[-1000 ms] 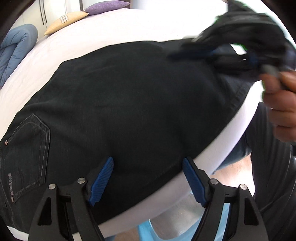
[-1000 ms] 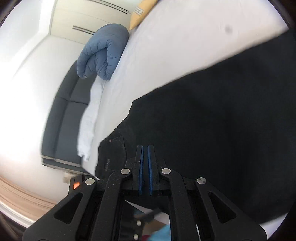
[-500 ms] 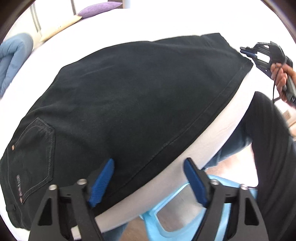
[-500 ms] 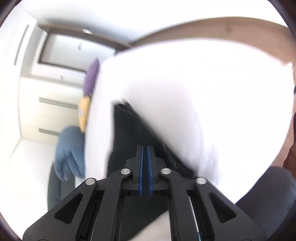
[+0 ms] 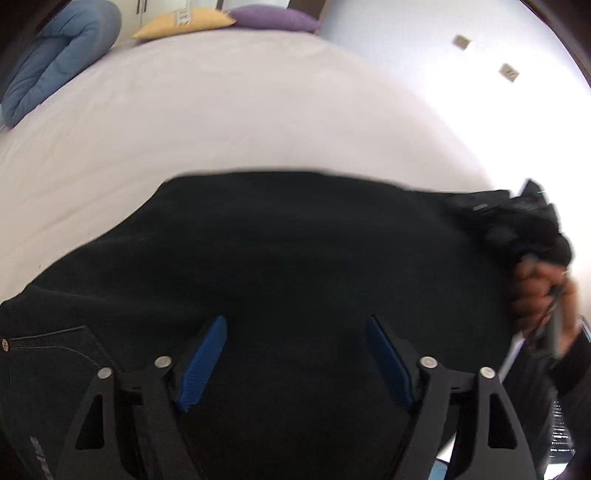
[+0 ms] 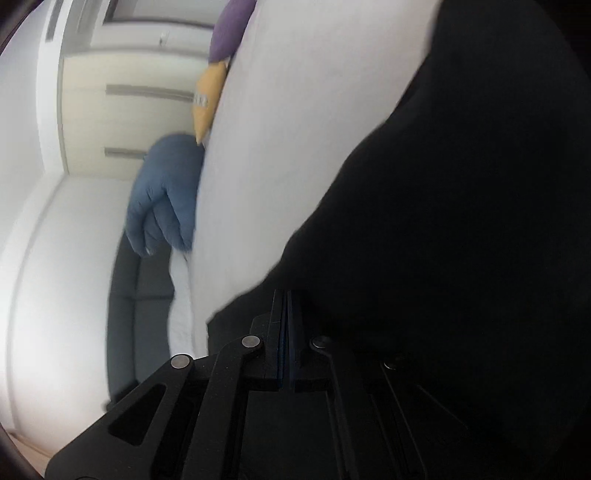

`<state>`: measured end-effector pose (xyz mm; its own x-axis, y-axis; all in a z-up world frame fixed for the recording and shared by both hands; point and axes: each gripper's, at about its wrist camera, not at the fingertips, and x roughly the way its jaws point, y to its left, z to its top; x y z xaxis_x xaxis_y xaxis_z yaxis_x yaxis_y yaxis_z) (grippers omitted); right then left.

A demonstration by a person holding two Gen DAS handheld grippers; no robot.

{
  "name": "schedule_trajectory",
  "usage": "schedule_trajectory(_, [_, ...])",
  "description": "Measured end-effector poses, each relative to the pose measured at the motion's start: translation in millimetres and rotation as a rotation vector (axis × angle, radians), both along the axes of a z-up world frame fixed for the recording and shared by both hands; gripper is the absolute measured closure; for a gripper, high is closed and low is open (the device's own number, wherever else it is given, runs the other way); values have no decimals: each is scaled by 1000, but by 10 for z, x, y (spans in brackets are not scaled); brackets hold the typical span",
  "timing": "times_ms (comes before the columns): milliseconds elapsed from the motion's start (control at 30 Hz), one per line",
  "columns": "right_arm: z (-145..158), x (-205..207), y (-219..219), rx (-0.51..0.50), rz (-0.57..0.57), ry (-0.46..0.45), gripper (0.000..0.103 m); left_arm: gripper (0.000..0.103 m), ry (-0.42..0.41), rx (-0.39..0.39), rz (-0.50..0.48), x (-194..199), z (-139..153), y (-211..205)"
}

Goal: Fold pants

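Observation:
Black denim pants (image 5: 295, 240) lie flat across the white bed (image 5: 240, 110), with a back pocket (image 5: 55, 362) at the lower left. My left gripper (image 5: 295, 321) hovers over the cloth. Its jaws are closing, and the blue pads (image 5: 203, 354) stand well apart with nothing pressed between them. In the left wrist view my right gripper (image 5: 517, 214) is a dark blur at the pants' right end, with a hand (image 5: 535, 295) behind it. In its own view the right gripper (image 6: 286, 291) is shut with no cloth visible between the pads. The pants (image 6: 461, 221) fill the right side.
A blue rolled duvet (image 5: 55, 55), a yellow pillow (image 5: 184, 23) and a purple pillow (image 5: 273, 20) sit at the bed's far end. Beside the bed stands a dark sofa (image 6: 147, 288), with a pale wardrobe (image 6: 129, 92) behind it. White sheet lies bare beyond the pants.
The left gripper has moved inward from the bed's edge, so the floor and blue chair have left its view. The right gripper swung off past the hem and is back at the pants' end.

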<state>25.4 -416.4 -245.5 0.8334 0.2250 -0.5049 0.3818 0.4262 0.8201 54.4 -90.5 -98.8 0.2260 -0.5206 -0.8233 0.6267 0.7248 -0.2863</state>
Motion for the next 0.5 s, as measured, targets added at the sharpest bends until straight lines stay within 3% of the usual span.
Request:
schedule_trajectory(67, [176, -298, -326, -87, -116, 2, 103, 35, -7, -40, 4, 85, -27, 112])
schedule_trajectory(167, [337, -834, -826, -120, -286, -21, 103, 35, -12, -67, 30, 219, -20, 291])
schedule_trajectory(233, [534, -1092, -1105, -196, -390, 30, 102, 35, -18, -72, 53, 286, -28, 456])
schedule_trajectory(300, [604, -1375, -1114, -150, -463, 4, 97, 35, -16, -91, 99, 347, -18, 688])
schedule_trajectory(400, [773, -1577, -740, -133, -402, -127, 97, 35, -63, -105, 173, 350, 104, 1065])
schedule_trajectory(500, [724, -1249, 80, -108, -166, -170, 97, 33, -83, -127, 266, 392, 86, 1438])
